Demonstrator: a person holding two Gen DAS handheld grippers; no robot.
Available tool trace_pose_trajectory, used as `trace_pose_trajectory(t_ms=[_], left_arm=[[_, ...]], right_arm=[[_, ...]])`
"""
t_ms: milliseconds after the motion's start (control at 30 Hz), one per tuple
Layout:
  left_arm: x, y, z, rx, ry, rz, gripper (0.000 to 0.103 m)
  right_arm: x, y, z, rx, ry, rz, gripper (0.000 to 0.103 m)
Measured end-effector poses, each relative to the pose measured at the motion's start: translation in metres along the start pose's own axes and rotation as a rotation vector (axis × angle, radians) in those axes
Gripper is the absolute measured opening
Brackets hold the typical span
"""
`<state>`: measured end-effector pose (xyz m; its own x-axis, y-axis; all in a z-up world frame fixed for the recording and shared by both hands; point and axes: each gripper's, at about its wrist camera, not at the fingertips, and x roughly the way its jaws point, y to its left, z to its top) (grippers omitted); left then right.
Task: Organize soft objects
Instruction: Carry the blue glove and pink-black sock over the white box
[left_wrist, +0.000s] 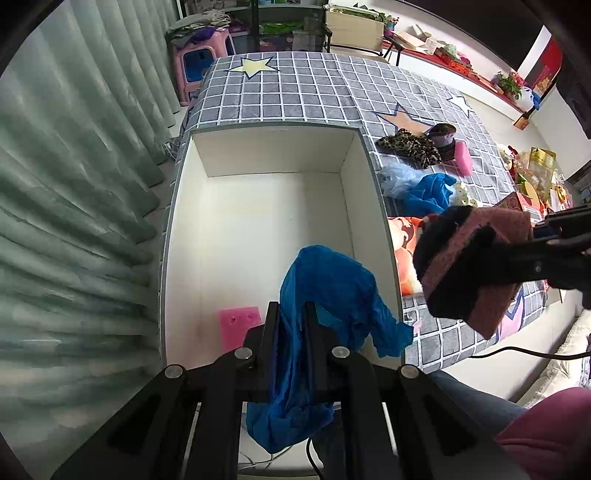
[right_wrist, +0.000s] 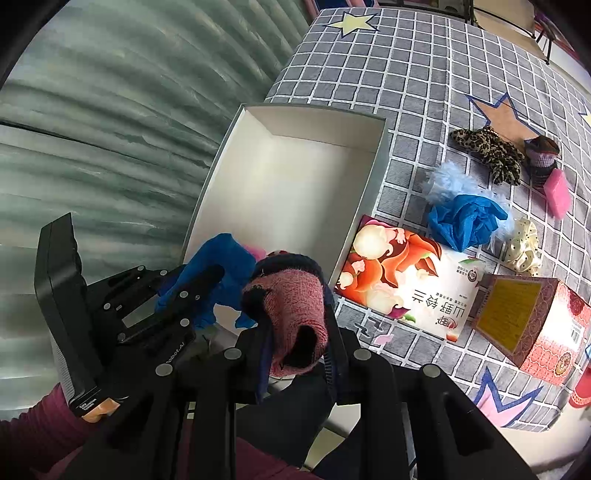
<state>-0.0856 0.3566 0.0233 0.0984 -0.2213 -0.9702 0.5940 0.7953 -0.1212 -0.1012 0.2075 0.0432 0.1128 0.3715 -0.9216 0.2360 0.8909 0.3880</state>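
Note:
My left gripper (left_wrist: 291, 314) is shut on a blue cloth (left_wrist: 332, 295) that hangs over the near end of a white open box (left_wrist: 258, 206). A pink sponge (left_wrist: 238, 325) lies on the box floor at its near left. In the right wrist view my right gripper (right_wrist: 299, 332) is shut on a pink and dark knitted sock (right_wrist: 291, 302), held just outside the box's (right_wrist: 295, 177) near right corner. The same sock (left_wrist: 472, 273) shows at the right of the left wrist view. The left gripper (right_wrist: 201, 286) with its blue cloth (right_wrist: 221, 266) sits to the sock's left.
On the checked grey cover (right_wrist: 406, 74) lie a leopard-print cloth (right_wrist: 487, 151), a pale blue fluffy piece (right_wrist: 447, 181), another blue cloth (right_wrist: 465, 221), a pink sponge (right_wrist: 557, 192), a dotted scrunchie (right_wrist: 522, 251) and two printed cartons (right_wrist: 402, 277) (right_wrist: 528, 321). A green curtain (left_wrist: 74, 221) hangs left.

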Motion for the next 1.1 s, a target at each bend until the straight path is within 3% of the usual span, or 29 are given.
trace_pose_trajectory(t_ms=[1100], left_arm=[[0.011, 0.023, 0.0, -0.069, 0.028, 0.033, 0.012]], right_arm=[[0.02, 0.016, 0.014, -0.056, 0.042, -0.014, 0.025]])
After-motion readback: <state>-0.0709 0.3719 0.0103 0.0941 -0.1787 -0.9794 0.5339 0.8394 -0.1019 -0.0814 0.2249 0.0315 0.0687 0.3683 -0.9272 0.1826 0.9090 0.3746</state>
